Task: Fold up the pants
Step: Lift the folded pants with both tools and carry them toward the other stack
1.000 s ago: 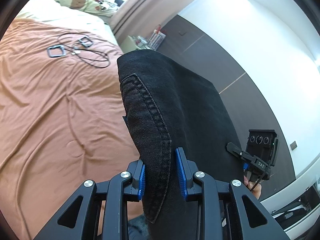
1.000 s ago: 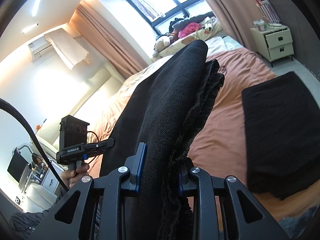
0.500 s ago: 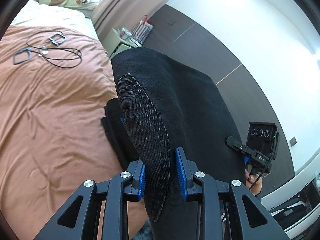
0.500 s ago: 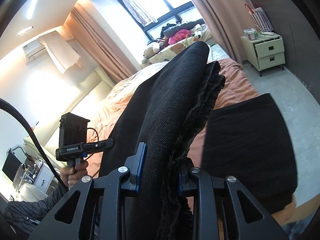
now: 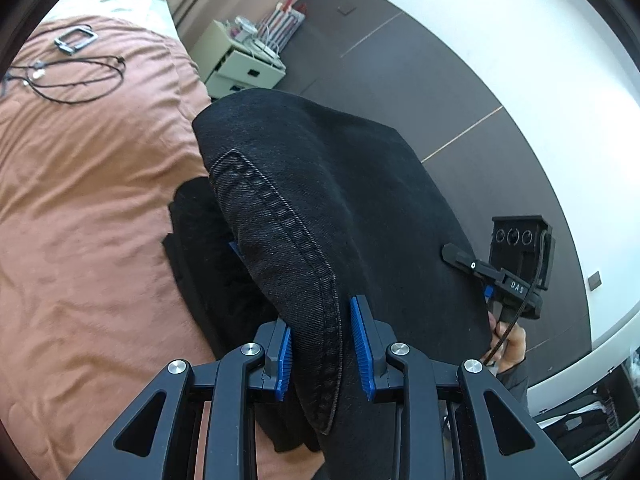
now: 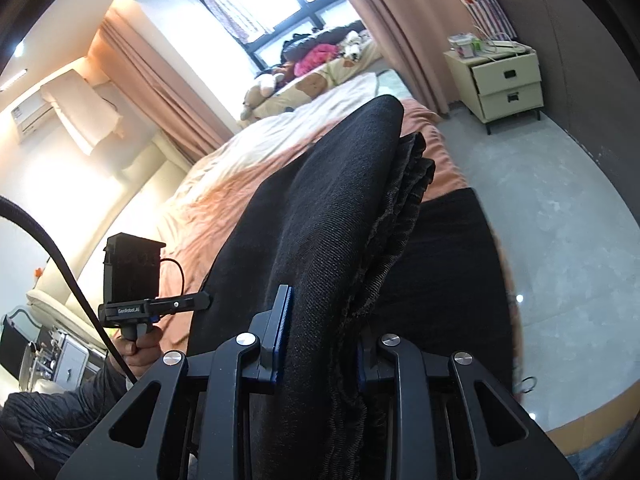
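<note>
The black denim pants (image 5: pixel 340 208) hang folded between both grippers above the edge of the bed. My left gripper (image 5: pixel 322 350) is shut on a stitched seam edge of the pants. My right gripper (image 6: pixel 320 344) is shut on the bunched layers of the same pants (image 6: pixel 332 232). A lower part of the pants (image 5: pixel 200 248) lies on the salmon bedspread (image 5: pixel 88 200) under the held part; it also shows in the right wrist view (image 6: pixel 448 280). Each gripper shows in the other's view, the right one (image 5: pixel 516 272) and the left one (image 6: pixel 136 288).
Cables and a small metal frame (image 5: pixel 76 40) lie on the bedspread farther up. A pale green nightstand (image 6: pixel 504 80) stands beside the bed on the grey floor (image 6: pixel 560 220). Pillows and plush toys (image 6: pixel 312 64) sit at the head under the window.
Both grippers have carried the held pants toward the bed's edge and lower; the lower part of the pants now lies closer beneath them. Both stay shut.
</note>
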A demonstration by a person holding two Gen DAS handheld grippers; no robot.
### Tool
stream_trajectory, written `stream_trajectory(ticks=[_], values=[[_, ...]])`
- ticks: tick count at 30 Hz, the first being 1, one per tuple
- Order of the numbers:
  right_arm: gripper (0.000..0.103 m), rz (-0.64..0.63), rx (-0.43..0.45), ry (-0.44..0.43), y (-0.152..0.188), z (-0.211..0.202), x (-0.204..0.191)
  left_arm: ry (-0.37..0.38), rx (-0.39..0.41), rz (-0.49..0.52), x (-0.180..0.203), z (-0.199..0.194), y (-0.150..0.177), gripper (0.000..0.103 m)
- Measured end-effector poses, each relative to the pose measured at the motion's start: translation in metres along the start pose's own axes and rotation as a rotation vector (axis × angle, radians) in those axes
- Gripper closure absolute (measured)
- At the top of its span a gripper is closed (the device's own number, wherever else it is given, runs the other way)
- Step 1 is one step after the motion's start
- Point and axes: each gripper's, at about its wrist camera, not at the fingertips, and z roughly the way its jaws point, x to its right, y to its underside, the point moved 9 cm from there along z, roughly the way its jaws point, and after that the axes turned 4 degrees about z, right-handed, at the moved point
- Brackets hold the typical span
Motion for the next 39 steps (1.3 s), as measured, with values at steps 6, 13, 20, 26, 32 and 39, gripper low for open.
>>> stream_trajectory(ticks=[6,13,20,26,32,39], values=[[0.08,-0.019,-0.018,0.024,-0.002,-0.004,0.008,0.028,-0.019,-0.026,-0.008,0.03,0.004,0.074],[0.074,0.172,-0.017,0.25,0.008,-0.021,0.053,-0.048,-0.087,-0.076,-0.029,0.063,0.026,0.055],[0.074,0.082,0.081,0.266,0.019,-0.064,-0.021,-0.05,-0.069,-0.111,-0.039,0.049,0.031,0.055],[0.074,0.041,0.084,0.292,0.043,-0.067,-0.068,-0.032,-0.099,-0.084,-0.023,0.049,0.051,0.055],[0.074,-0.013,0.077,0.363,0.083,-0.06,-0.055,-0.028,-0.094,-0.075,-0.012,0.054,0.053,0.057],[0.091,0.038,0.141,0.47,0.115,-0.066,-0.039,-0.012,-0.102,-0.042,0.012,0.058,0.044,0.062]])
